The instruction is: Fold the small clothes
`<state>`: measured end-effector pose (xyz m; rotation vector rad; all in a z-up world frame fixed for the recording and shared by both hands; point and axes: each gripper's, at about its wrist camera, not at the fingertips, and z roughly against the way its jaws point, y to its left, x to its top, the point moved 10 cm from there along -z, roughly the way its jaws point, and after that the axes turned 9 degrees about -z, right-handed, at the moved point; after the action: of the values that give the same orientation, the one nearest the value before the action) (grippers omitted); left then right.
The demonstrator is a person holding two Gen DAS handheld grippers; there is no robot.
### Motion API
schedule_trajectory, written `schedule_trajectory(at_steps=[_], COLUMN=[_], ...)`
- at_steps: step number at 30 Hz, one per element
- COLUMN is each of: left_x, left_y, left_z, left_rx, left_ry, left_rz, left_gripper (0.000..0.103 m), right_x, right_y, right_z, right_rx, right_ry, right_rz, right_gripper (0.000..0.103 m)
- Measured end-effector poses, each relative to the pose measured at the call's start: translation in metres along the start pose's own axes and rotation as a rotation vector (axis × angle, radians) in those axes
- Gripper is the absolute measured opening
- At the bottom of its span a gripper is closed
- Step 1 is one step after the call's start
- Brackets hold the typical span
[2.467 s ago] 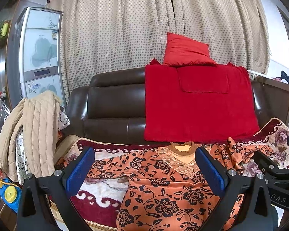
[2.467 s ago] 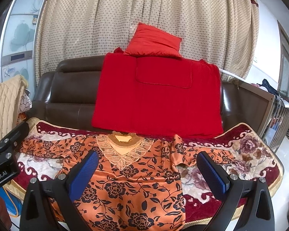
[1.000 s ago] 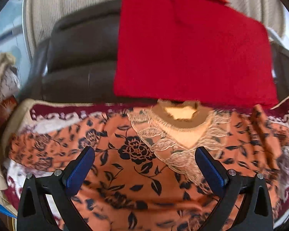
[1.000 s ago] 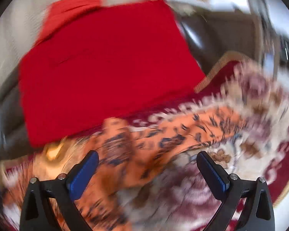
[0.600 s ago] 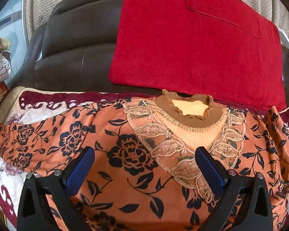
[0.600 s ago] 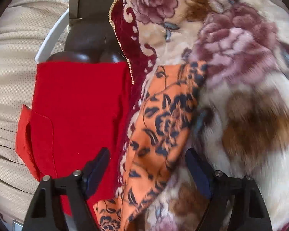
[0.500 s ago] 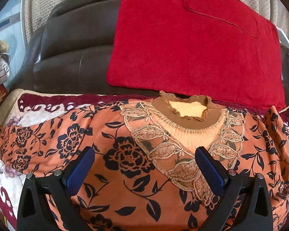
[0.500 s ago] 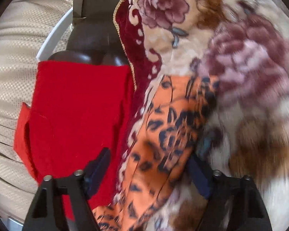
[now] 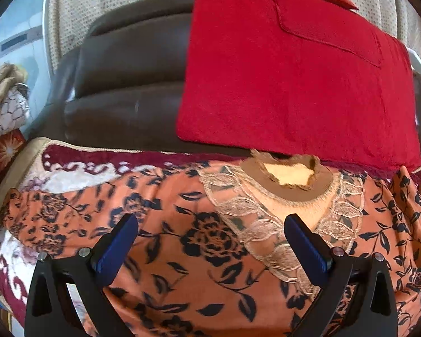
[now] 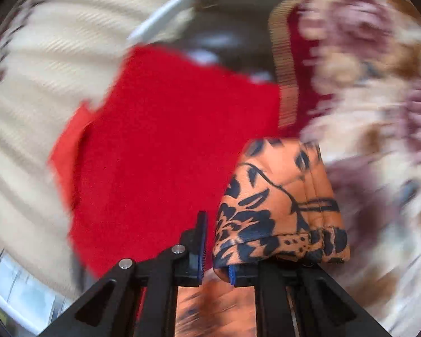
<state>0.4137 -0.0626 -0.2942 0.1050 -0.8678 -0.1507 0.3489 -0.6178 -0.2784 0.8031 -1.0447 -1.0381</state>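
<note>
- The orange floral blouse (image 9: 210, 241) is spread front-up on the floral blanket (image 9: 70, 174) that covers the sofa seat, collar toward the backrest, just below the red throw (image 9: 294, 84).
- The right claw (image 10: 216, 255) has just been closing and is now clamped nearly shut on the blouse's sleeve cuff (image 10: 280, 210); the fabric is bunched up and draped over the right-hand finger.
- The left claw (image 9: 210, 238) is wide open, hung over the blouse's chest beside the lace neckline (image 9: 280, 210), with nothing gripped.
- The step looks like the sleeve fold-in, barely begun.
- To do it well, the cuff should probably be carried low and flat across the chest, not yanked, so the body isn't dragged along.
- The shoulder could be pinned by the left claw, tbh, so the crease comes out straight.
</note>
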Motion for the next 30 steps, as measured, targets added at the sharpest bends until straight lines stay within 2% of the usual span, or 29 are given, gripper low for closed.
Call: schedule_trajectory(at_steps=[3, 7, 10, 14, 16, 18, 20, 22, 26, 27, 29, 30], left_x=[-0.001, -0.004, -0.007, -0.012, -0.014, -0.013, -0.013, -0.014, -0.019, -0.02, -0.023, -0.026], left_y=[0.015, 0.039, 0.056, 0.07, 0.069, 0.068, 0.063, 0.056, 0.019, 0.008, -0.017, -0.032], left_z=[0.006, 0.014, 0.016, 0.018, 0.021, 0.025, 0.029, 0.03, 0.025, 0.022, 0.014, 0.009], left_rx=[0.008, 0.022, 0.012, 0.005, -0.002, -0.02, -0.051, -0.089, -0.24, -0.276, -0.344, -0.369], left_ry=[-0.003, -0.006, 0.006, 0.023, 0.018, 0.009, 0.002, 0.005, 0.037, 0.052, 0.086, 0.109], left_rz=[0.018, 0.072, 0.12, 0.152, 0.148, 0.138, 0.129, 0.129, 0.115, 0.104, 0.072, 0.052], left_gripper=[0.103, 0.103, 0.103, 0.103, 0.103, 0.103, 0.103, 0.103, 0.103, 0.103, 0.1, 0.091], right_x=[-0.062, -0.147, -0.221, -0.297, -0.328, -0.353, -0.365, -0.365, -0.329, -0.321, -0.301, -0.293], right_y=[0.064, 0.115, 0.127, 0.107, 0.088, 0.064, 0.056, 0.061, 0.077, 0.086, 0.081, 0.076], right_z=[-0.008, -0.029, -0.053, -0.081, -0.092, -0.102, -0.095, -0.082, -0.047, -0.045, -0.044, -0.045], right_rx=[0.119, 0.213, 0.207, 0.15, 0.078, 0.001, -0.003, 0.038, 0.125, 0.117, 0.044, 0.016], right_ry=[0.113, 0.28, 0.409, 0.57, 0.64, 0.735, 0.785, 0.786, 0.648, 0.603, 0.506, 0.477], right_rz=[0.09, 0.147, 0.202, 0.186, 0.179, 0.138, 0.043, 0.014, 0.053, 0.078, 0.175, 0.21], right_gripper=[0.013, 0.013, 0.013, 0.017, 0.028, 0.084, 0.088, 0.088, 0.087, 0.087, 0.083, 0.076])
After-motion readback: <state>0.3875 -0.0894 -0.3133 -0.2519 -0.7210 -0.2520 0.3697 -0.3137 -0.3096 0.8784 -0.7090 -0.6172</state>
